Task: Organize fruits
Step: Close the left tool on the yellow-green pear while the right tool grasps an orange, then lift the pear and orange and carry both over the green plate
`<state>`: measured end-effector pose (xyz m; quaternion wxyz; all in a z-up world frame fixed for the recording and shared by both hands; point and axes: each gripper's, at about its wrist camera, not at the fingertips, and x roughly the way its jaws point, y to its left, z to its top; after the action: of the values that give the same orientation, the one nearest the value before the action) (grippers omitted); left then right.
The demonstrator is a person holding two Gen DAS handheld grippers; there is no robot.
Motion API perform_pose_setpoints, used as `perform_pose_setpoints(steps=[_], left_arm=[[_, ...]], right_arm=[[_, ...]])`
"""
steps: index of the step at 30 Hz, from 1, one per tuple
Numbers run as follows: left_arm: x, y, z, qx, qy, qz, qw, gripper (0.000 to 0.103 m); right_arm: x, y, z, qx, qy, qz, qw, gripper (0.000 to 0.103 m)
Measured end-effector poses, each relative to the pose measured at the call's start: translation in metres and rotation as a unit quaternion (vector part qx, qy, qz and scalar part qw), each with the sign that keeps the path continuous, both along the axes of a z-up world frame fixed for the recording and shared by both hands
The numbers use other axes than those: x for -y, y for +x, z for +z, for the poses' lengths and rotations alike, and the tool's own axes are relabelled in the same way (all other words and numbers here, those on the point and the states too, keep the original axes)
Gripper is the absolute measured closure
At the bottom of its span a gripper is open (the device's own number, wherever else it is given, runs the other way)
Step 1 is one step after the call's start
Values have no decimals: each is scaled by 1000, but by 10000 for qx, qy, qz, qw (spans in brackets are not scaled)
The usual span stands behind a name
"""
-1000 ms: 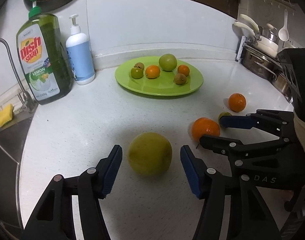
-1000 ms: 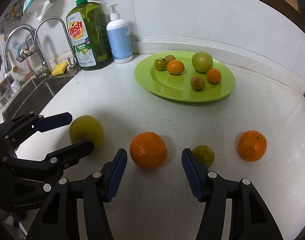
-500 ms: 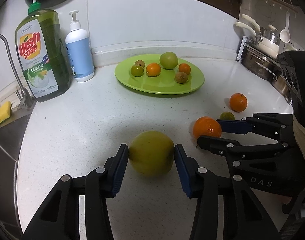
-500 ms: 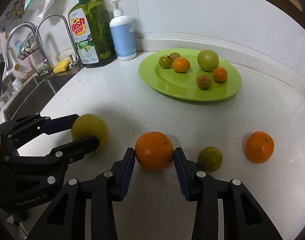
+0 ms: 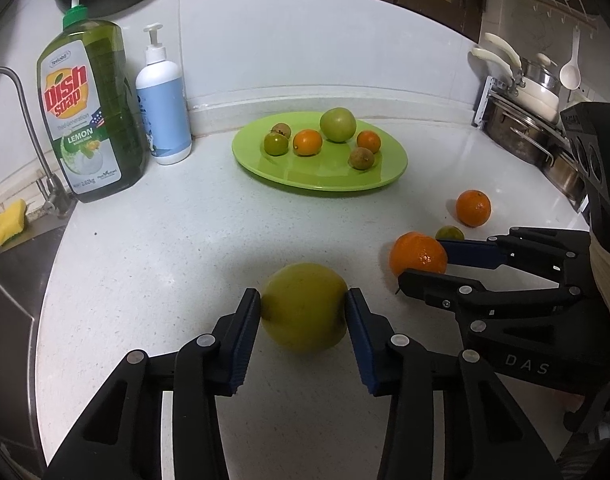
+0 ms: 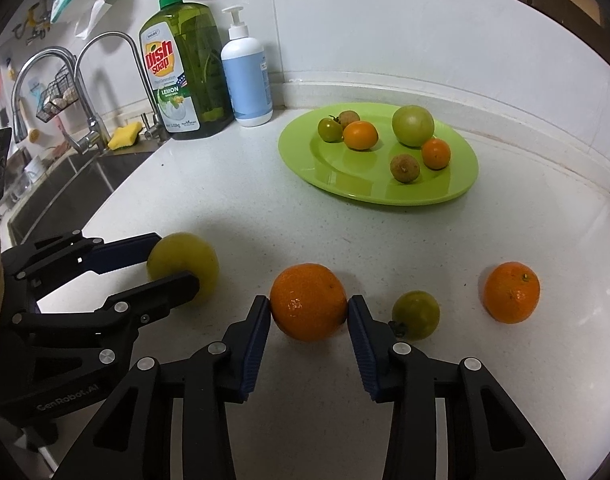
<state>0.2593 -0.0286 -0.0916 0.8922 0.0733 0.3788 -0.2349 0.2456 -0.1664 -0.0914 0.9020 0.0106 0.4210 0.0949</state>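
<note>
Grippers sit low over the white speckled countertop (image 5: 165, 248), side by side, each angled down at a fruit. Nearest, the left gripper (image 5: 303, 312) has its blue pads against both sides of a large yellow-green citrus fruit (image 5: 303, 307) that rests on the counter, and its jaws are closing on it. Just to its right, the right gripper (image 6: 309, 312) has its pads pressed to both flanks of a big orange (image 6: 308, 301), likewise sitting on the counter. Beside that orange, touching the outer side of the right finger, lies a small green citrus (image 6: 416, 314), and a little farther right stands a second orange (image 6: 511, 292) on its own. Farther back, well apart from the loose fruit, a lime-green plate (image 6: 329, 176) holds six pieces: a green tomato (image 6: 330, 129), a brownish round fruit (image 6: 349, 118) behind it, a small orange (image 6: 360, 135), a large green fruit (image 6: 412, 125), another small orange (image 6: 436, 153) and a second brownish fruit (image 6: 404, 168). Against the wall behind stand a green dish soap bottle (image 6: 185, 68) and a white-and-blue pump bottle (image 6: 247, 76), with a sink faucet (image 6: 105, 76) and yellow sponge (image 6: 124, 135) to their left.
</note>
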Motion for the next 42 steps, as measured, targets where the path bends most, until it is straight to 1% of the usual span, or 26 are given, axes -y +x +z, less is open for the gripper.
perform_pose_setpoints(steps=[15, 19, 28, 34, 42], left_arm=[[-2, -5, 15, 158, -81, 73, 9998, 61], [0, -4, 21, 211, -117, 74, 9997, 61], [11, 0, 51, 560, -195, -7, 9982, 61], [24, 10, 69, 770, -200, -123, 9968, 61], [37, 33, 79, 822, -217, -170, 9962, 61]], right_arm=[[0, -8, 8, 121, 24, -5, 9999, 62], [3, -10, 17, 209, 24, -21, 9998, 62], [15, -8, 43, 465, -35, -70, 9989, 62], [28, 2, 61, 610, -30, -112, 9981, 62], [43, 27, 69, 585, 44, -102, 9982, 62]])
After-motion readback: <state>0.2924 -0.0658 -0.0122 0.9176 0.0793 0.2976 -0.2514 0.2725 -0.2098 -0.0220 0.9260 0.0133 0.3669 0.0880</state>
